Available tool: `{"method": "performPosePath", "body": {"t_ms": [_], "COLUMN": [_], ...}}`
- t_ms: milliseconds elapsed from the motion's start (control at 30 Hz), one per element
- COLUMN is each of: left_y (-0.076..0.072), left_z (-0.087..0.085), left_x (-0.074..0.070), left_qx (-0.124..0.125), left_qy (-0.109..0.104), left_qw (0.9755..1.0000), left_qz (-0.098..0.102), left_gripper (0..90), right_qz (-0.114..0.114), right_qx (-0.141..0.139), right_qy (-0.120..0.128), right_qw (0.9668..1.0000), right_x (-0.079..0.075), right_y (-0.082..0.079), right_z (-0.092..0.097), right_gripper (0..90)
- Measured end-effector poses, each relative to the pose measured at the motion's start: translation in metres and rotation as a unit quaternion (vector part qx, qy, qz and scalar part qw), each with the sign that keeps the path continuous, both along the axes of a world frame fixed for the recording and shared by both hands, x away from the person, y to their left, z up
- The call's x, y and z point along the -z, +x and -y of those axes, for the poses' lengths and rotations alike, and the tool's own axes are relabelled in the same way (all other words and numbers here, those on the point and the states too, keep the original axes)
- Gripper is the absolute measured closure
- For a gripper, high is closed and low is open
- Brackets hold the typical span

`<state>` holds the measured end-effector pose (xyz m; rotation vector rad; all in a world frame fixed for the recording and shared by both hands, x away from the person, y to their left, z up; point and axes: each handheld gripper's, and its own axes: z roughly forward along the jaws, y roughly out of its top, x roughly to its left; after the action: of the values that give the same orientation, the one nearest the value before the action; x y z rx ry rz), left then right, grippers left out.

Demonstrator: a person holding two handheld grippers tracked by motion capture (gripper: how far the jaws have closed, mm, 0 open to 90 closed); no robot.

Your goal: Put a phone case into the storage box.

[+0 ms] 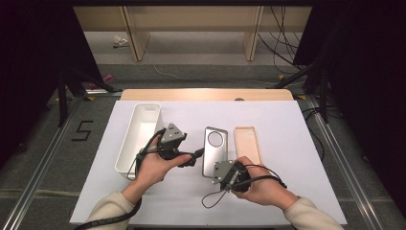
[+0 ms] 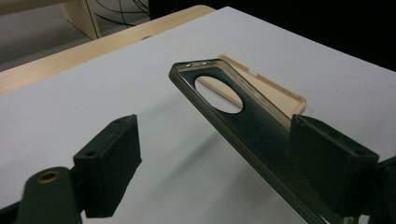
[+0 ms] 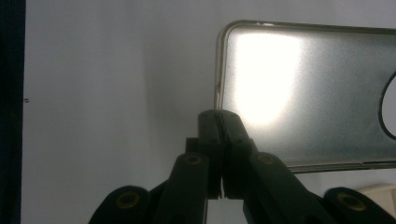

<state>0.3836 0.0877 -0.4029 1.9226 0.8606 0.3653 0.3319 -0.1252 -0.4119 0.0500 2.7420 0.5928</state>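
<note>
White table [image 1: 287, 191], right gripper [image 3: 218, 116] pinching grey case [image 3: 303, 93]

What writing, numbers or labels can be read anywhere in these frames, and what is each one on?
"5": a dark numeral marked on the grey floor left of the table, seen in the high view.
Beige phone case: small raised marks along its inner wall in the left gripper view, too small to read.
Smoky clear phone case, white bin and both grippers: no readable text.
</note>
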Motion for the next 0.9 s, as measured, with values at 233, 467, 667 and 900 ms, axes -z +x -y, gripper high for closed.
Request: {"method": "performPosePath", "body": {"t_ms": [233,467,667,900], "left_y": [0.020,0.043,0.055,0.061], "left_z": [0.015,0.030,0.033,0.033], "left_x": [-0.002,-0.005,-0.005,-0.007], "left_qx": [0.001,-0.019,-0.031,-0.034], "left_qy": [0.009,0.020,0.028,0.025], "left_qw": [0.9991,0.9967,0.9941,0.9918], "left_qz": [-0.042,-0.077,-0.100,-0.120], "left_gripper": [20.6,32.0,43.5,58.6], "right_qz": [0.006,0.012,0.015,0.020], "right_qx": [-0.005,-0.003,-0.008,-0.015], "right_qy": [0.000,0.003,0.004,0.002], "right_qw": [1.0000,0.9999,0.9998,0.9997], "right_x": [-0.001,-0.003,-0.003,-0.002], "right_y": [-0.001,-0.003,-0.003,-0.003], "right_z": [-0.002,-0.002,-0.003,-0.005], "right_gripper": [89.0,88.9,88.9,88.9]}}
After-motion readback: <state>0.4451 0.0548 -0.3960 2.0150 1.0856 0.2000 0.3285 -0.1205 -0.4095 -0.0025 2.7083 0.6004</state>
